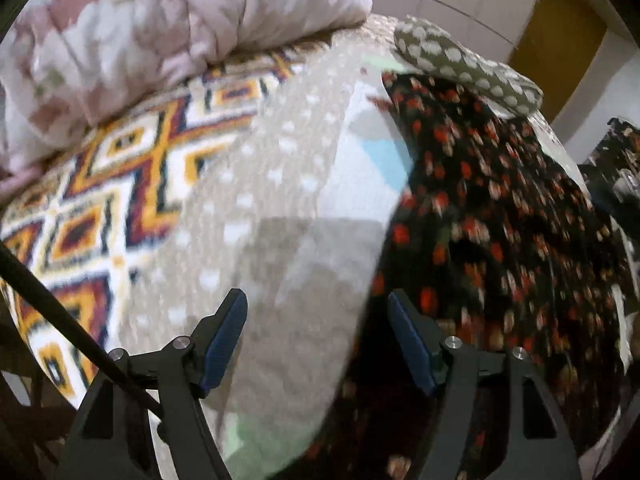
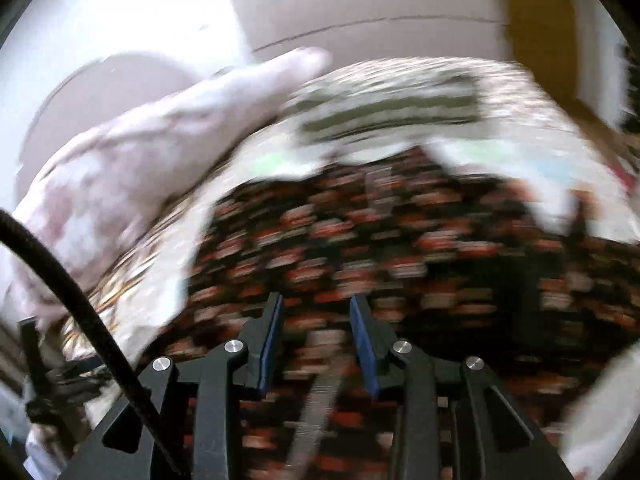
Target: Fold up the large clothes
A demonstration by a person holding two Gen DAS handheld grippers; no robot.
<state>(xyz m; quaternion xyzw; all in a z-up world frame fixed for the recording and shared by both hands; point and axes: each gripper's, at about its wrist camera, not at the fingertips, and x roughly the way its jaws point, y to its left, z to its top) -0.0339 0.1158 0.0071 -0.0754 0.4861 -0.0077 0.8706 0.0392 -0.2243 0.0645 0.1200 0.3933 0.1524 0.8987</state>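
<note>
Soft bedding (image 1: 280,208) with dots and zigzag shapes covers the bed, and a pink quilt (image 1: 160,20) sits at the far end. On top lies the black dress (image 1: 492,216) with little red flowers, spread out. Both the left gripper (image 1: 318,306) and the right gripper (image 2: 316,308) hang above it with jaws apart, holding nothing.

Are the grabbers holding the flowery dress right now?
No. Both the left gripper and right gripper are open above the dress, holding nothing.
</note>
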